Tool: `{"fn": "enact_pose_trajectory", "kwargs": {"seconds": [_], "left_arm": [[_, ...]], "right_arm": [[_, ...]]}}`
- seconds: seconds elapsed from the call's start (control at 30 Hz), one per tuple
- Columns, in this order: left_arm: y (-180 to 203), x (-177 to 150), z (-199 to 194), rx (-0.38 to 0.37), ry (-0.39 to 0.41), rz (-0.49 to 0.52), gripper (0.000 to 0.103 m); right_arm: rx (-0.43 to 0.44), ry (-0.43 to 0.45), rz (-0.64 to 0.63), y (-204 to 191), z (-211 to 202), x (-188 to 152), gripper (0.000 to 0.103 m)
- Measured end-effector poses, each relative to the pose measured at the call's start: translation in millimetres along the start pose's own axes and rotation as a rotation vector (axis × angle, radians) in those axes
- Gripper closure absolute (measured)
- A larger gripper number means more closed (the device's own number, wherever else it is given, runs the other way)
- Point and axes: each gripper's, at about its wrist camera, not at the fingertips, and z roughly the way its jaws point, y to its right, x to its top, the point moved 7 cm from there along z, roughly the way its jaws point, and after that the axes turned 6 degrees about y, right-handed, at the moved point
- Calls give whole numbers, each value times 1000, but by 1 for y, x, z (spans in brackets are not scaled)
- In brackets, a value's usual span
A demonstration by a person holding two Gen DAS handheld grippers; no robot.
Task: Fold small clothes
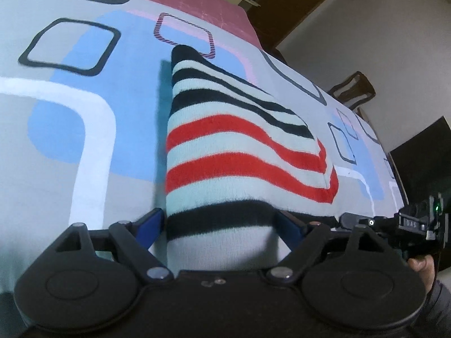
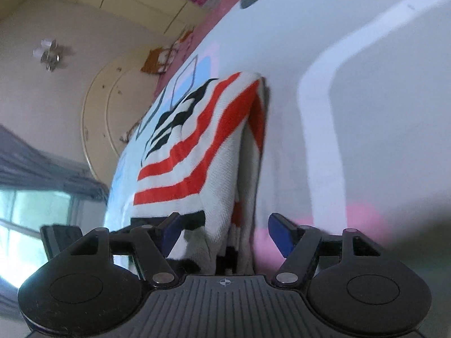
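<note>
Patterned bedsheet (image 1: 84,129) carries a soft, light striped knit garment (image 1: 242,140), folded over.
Both spread wide: left hand-held gripper (image 1: 218,225) and right hand-held gripper (image 2: 224,232) straddle its near edge; pinch both layers there.

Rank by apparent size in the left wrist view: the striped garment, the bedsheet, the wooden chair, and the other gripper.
1. bedsheet, fills most of the view.
2. striped garment, large partly through nearness.
3 and 4. wooden chair and right gripper: both look small and alike, at different distances, so unranked.
</note>
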Motion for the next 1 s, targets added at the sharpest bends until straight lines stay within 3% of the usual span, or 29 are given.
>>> {"fn": "enact_pose_trajectory", "kwargs": {"seconds": [0.17, 0.2, 0.23, 0.3, 0.37, 0.43, 0.7, 1.0], "left_arm": [[6, 6, 9, 5, -14, 29, 20], [8, 6, 10, 7, -15, 38, 21], [10, 7, 12, 9, -16, 52, 21], [13, 7, 13, 17, -16, 82, 25], [18, 7, 10, 25, -6, 131, 34], [25, 6, 4, 37, 10, 181, 41], [52, 3, -24, 76, 56, 389, 48], [81, -10, -48, 88, 107, 428, 48]], "right_arm": [[-50, -10, -121, -23, 18, 6, 35], [-60, -11, -140, -27, 21, 5, 48], [-89, -19, -160, -28, 24, 0, 52], [-137, -10, -236, -35, 30, -4, 55], [-202, -3, -337, -46, 34, -11, 59], [-233, 23, -379, -53, 33, -17, 69], [-355, 125, -541, -98, 25, -42, 72], [-368, 141, -608, -158, 46, -77, 72]]}}
